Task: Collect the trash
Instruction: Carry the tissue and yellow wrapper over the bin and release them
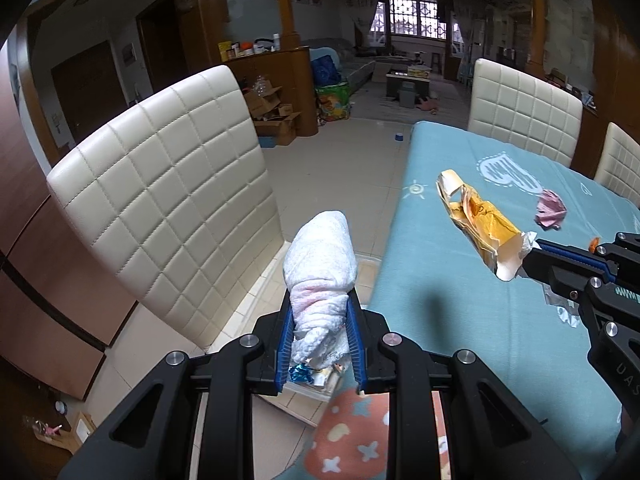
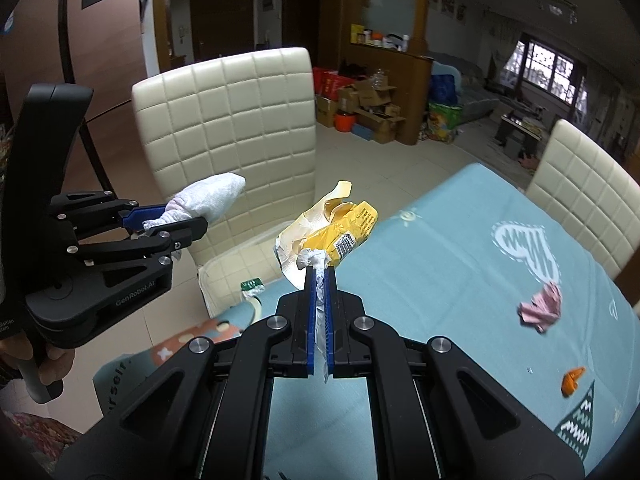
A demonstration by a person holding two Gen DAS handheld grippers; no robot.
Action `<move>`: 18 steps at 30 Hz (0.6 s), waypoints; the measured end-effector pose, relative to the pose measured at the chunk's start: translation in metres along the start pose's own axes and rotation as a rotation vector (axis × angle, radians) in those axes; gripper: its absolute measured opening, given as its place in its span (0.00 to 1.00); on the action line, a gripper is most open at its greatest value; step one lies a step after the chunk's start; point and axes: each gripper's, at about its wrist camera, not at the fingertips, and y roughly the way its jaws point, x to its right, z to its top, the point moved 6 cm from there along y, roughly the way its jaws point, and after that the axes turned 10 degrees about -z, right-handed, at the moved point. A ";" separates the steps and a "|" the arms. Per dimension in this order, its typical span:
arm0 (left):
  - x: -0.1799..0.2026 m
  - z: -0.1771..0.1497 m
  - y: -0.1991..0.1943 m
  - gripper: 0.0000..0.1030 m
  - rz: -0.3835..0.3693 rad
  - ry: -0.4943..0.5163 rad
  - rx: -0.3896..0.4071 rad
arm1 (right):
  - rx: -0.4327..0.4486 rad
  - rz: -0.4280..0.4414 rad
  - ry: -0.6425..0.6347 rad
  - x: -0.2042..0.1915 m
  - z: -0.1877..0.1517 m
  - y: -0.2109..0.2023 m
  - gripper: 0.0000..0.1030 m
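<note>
Item 1. Left gripper (image 1: 320, 312): fingers clamped on a rolled white tissue wad (image 1: 320, 268), which stuck out forward past the fingertips. It was held in the air beside the table's near-left edge, over the gap between table and chair. In the right wrist view the same gripper (image 2: 188, 220) appeared at left, the wad (image 2: 208, 196) pointing toward the chair back.

Item 2. Right gripper (image 2: 319, 276): fingers closed tight on the crumpled white end of a yellow snack wrapper (image 2: 340, 232). The wrapper was lifted clear of the table, torn open at its far end, with a barcode facing the camera. In the left wrist view the gripper (image 1: 536, 254) entered from the right with the wrapper (image 1: 480, 224) hanging out over the cloth.

Item 3. Table (image 2: 460, 264): covered in a light blue printed cloth.

Item 4. Crumpled pink paper (image 2: 540, 306): lying on the cloth toward the far right, well apart from both grippers; also seen at (image 1: 550, 210).

Item 5. Small orange scrap (image 2: 572, 380): on the cloth, nearer the camera than the pink paper.

Item 6. Green-and-white wrapper piece (image 2: 252, 286): at the table's left edge, beside the chair seat.

Item 7. Cream quilted chair (image 1: 168, 200): drawn up at the table's left side.

Item 8. Clear container (image 1: 316, 390) holding bits of litter, blue foil among them: below the left gripper, mostly hidden by its fingers.
</note>
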 end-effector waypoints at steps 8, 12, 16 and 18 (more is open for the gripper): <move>-0.018 0.013 0.008 0.23 0.006 -0.009 0.009 | 0.003 0.010 -0.019 -0.010 0.016 0.015 0.05; -0.023 0.020 0.016 0.23 0.006 -0.018 0.012 | 0.004 0.003 -0.028 -0.012 0.024 0.022 0.05; -0.031 0.025 0.025 0.23 0.004 -0.034 0.006 | 0.008 -0.002 -0.033 -0.014 0.035 0.029 0.05; -0.033 0.028 0.028 0.23 0.005 -0.035 0.004 | 0.007 -0.002 -0.035 -0.014 0.038 0.033 0.05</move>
